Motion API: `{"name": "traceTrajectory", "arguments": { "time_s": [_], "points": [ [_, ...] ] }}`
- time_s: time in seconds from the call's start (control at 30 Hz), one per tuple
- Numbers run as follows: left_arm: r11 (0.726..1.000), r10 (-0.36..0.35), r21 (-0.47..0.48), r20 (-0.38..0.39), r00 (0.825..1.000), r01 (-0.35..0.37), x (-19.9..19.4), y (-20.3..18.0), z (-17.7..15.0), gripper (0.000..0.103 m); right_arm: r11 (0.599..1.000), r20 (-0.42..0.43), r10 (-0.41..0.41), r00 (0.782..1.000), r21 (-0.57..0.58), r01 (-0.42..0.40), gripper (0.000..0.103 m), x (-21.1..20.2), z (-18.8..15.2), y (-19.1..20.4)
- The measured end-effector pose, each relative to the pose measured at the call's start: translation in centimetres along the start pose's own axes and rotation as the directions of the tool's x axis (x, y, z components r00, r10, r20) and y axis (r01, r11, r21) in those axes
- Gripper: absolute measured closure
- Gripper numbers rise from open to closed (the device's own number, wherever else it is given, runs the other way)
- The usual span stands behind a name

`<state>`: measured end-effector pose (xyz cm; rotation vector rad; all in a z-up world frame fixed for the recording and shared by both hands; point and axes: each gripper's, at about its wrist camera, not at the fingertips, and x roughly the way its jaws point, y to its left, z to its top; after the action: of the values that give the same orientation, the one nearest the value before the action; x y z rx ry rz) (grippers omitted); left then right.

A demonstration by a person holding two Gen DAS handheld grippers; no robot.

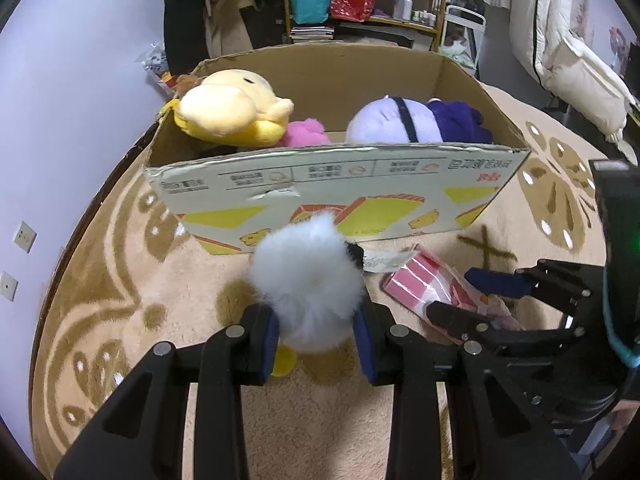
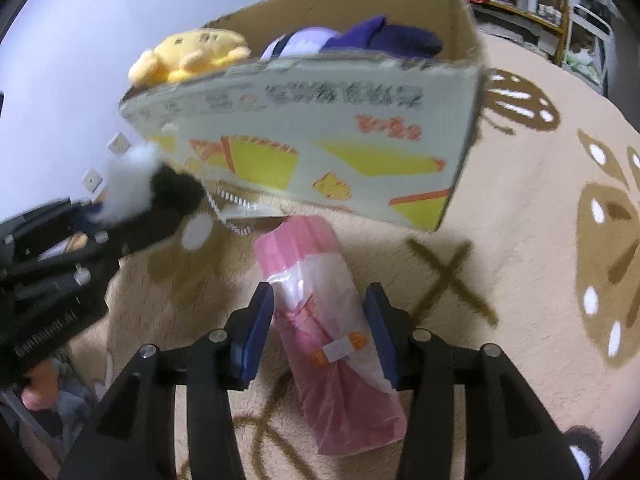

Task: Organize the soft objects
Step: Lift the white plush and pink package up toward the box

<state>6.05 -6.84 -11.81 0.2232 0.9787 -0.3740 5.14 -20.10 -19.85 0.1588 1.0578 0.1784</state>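
The left gripper (image 1: 316, 344) is clenched on a fluffy white plush (image 1: 308, 284), held above the rug (image 1: 168, 280) before the cardboard box (image 1: 340, 200). The right gripper (image 2: 320, 336) stands released around a pink wrapped bundle (image 2: 320, 320) lying on the rug beside the box, which holds 3 plush toys.

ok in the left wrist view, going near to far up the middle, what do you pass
left gripper → white fluffy toy → cardboard box front wall → pink plush inside → shelf
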Motion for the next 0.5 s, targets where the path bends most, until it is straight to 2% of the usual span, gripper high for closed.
{"name": "traceTrajectory", "arguments": {
  "time_s": [0.17,0.33,0.5],
  "points": [
    [1.0,0.009,-0.008,0.002,1.0,-0.009,0.1,0.2,0.0,0.072,1.0,-0.019,-0.014,1.0,-0.022,0.013,0.048,1.1,-0.2,0.4],
    [1.0,0.013,-0.019,0.007,1.0,-0.013,0.0,0.4,0.2,0.072,0.991,-0.028,-0.08,0.996,-0.106,0.077,0.046,1.8,-0.8,1.8],
    [1.0,0.025,-0.013,0.017,1.0,-0.024,-0.3,0.4,0.1,0.072,0.99,-0.004,-0.094,0.996,-0.106,0.093,0.053,1.6,-0.8,2.0]
  ]
}}
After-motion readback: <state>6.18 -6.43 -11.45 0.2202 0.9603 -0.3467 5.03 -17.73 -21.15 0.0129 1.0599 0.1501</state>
